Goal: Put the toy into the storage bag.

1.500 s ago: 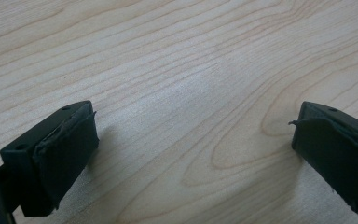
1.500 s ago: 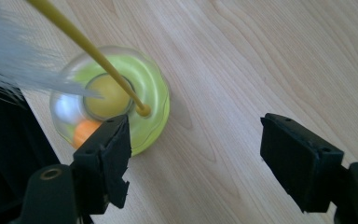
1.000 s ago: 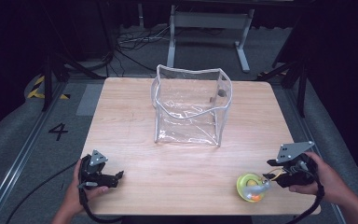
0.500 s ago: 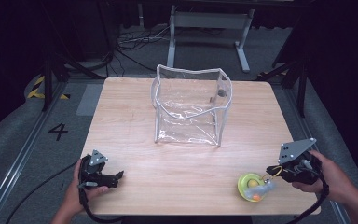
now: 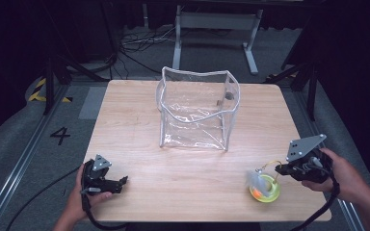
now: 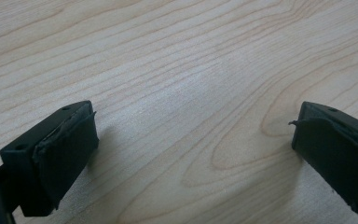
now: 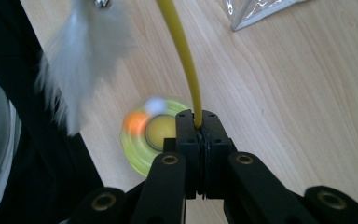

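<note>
The wood surface holds a clear bag at centre; lower right, the right hand-held gripper clamps a toy's yellow wire; lower left, the left hand-held gripper is spread wide.

A clear bag stands mid-table; right tool beside a yellow toy.

Wood, clear plastic, feather and matt black pads

The table is seen as pale, smooth matt wood grain; the bag as glossy, creased clear plastic; the toy as shiny yellow-green plastic with a white fluffy feather; the left gripper is padded in matt black rubber-like material.
</note>
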Motion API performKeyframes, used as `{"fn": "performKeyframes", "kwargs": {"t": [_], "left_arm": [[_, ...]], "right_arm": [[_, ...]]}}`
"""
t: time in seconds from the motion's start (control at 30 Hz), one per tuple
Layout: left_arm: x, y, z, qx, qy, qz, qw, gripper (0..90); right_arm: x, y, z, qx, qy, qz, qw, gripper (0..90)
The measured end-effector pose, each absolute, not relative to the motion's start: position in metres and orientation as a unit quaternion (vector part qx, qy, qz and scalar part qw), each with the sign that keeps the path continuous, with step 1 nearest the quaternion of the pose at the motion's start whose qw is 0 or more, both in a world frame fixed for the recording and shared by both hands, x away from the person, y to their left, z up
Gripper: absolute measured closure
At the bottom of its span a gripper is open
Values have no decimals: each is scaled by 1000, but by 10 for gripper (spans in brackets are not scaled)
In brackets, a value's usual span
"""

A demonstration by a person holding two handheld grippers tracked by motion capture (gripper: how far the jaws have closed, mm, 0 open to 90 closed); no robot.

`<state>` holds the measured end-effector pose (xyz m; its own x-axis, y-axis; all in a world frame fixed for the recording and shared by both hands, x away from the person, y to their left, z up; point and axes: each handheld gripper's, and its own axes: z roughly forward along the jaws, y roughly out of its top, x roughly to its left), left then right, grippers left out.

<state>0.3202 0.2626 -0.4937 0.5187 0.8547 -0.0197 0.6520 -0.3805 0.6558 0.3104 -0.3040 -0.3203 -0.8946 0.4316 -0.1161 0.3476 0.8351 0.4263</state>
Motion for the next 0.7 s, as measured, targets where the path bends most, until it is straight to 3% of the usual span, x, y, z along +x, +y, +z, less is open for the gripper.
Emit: {"fn": "performKeyframes", "kwargs": {"t": [0.7], "left_arm": [[320,263,-494,815,462,164,309,5]], "right_arm": [[350,-298,-285,226,941,209,141,888]]}}
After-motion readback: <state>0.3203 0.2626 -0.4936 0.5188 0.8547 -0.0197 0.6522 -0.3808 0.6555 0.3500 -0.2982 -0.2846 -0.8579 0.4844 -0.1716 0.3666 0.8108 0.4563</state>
